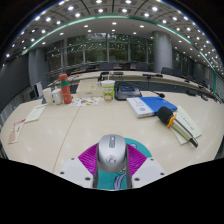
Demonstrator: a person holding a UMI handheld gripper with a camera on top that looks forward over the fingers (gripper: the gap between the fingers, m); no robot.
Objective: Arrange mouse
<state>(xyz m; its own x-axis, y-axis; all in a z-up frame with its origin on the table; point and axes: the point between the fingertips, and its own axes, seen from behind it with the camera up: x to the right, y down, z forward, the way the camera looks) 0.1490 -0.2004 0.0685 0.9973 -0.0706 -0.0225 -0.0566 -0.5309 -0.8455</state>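
Observation:
A silver-grey mouse with a scroll wheel and a round logo sits between my two fingers, its nose pointing away from me over the pale table. My gripper is shut on it: the magenta pads press against its left and right sides. A teal part of the gripper shows below the mouse's rear. Whether the mouse touches the table is hidden by its own body.
Beyond the fingers stand a red bottle, a pale cup and a dark case. A blue book and a yellow-black tool on papers lie to the right. Loose papers lie to the left.

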